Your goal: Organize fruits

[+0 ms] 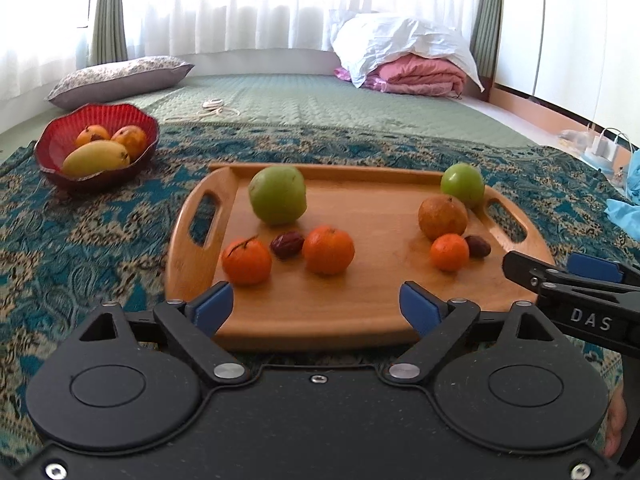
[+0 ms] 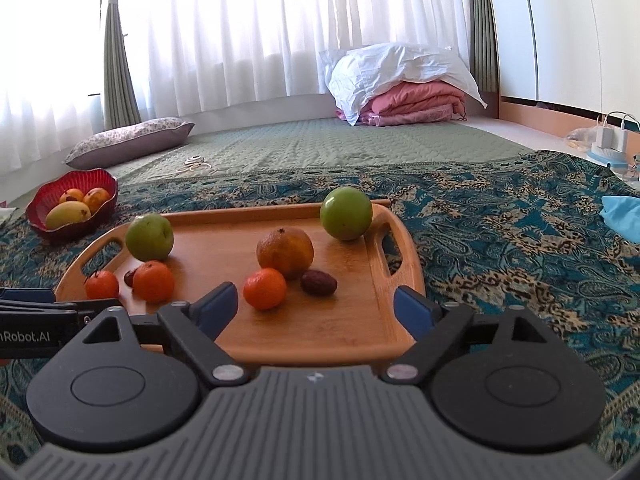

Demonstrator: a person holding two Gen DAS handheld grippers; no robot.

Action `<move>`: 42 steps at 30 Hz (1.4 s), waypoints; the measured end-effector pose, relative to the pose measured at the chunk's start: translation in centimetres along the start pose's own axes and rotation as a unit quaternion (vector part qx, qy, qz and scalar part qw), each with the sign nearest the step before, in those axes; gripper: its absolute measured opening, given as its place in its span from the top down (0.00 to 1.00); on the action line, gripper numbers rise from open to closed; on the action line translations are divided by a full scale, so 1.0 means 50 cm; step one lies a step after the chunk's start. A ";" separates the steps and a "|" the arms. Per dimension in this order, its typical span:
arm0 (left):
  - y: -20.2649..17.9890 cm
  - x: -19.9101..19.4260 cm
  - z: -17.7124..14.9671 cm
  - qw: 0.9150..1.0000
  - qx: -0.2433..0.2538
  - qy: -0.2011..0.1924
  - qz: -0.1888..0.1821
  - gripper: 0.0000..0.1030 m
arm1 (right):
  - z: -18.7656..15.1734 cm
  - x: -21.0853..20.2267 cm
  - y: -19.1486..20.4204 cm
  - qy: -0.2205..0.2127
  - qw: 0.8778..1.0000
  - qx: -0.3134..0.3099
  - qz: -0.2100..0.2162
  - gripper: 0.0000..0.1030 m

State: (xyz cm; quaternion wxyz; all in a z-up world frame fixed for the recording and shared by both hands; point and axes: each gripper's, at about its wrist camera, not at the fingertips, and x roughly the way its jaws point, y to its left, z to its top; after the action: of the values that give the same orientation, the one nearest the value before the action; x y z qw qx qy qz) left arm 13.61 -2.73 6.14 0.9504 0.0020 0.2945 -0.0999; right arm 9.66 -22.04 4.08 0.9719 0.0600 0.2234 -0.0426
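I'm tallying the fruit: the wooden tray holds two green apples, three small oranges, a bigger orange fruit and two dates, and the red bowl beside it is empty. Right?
Not quite: the red bowl is not empty. The left wrist view shows a yellow mango and two orange-yellow fruits in it. The count on the wooden tray stands as you gave it.

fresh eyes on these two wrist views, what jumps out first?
The wooden tray in the middle of the patterned cloth, loaded with fruit: two green apples at the back, small oranges and dark dates nearer the front. Next, the red bowl of yellow-orange fruit, off to the tray's left. Both grippers, left gripper and right gripper, sit open and empty at the tray's near edge.
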 end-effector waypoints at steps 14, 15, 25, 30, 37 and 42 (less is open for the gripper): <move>0.029 -0.008 -0.062 1.000 -0.002 0.021 0.021 0.11 | -0.053 -0.014 0.021 0.012 1.000 -0.019 0.001 0.03; 0.030 -0.006 -0.062 0.999 -0.002 0.023 0.023 0.11 | -0.058 -0.013 0.023 0.015 1.000 -0.021 0.000 0.03; 0.034 0.023 -0.088 0.999 -0.011 0.032 0.040 0.10 | -0.094 0.017 0.026 0.036 0.999 -0.033 -0.011 0.03; 0.024 0.031 -0.096 0.998 0.002 0.028 0.048 0.06 | -0.100 0.030 0.034 0.051 0.998 -0.048 -0.008 0.00; 0.026 0.045 -0.100 0.999 0.000 0.026 0.047 0.00 | -0.100 0.038 0.041 0.065 0.996 -0.058 -0.013 0.00; 0.030 0.045 -0.106 0.999 -0.003 0.021 0.042 0.00 | -0.101 0.039 0.041 0.064 0.996 -0.058 -0.014 0.00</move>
State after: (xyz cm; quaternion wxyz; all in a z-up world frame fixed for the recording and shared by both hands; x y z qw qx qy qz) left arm 12.74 -1.34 0.43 0.9475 0.0134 0.3140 -0.0585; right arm 9.45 -19.45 -1.07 0.9568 0.0029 0.2881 -0.0387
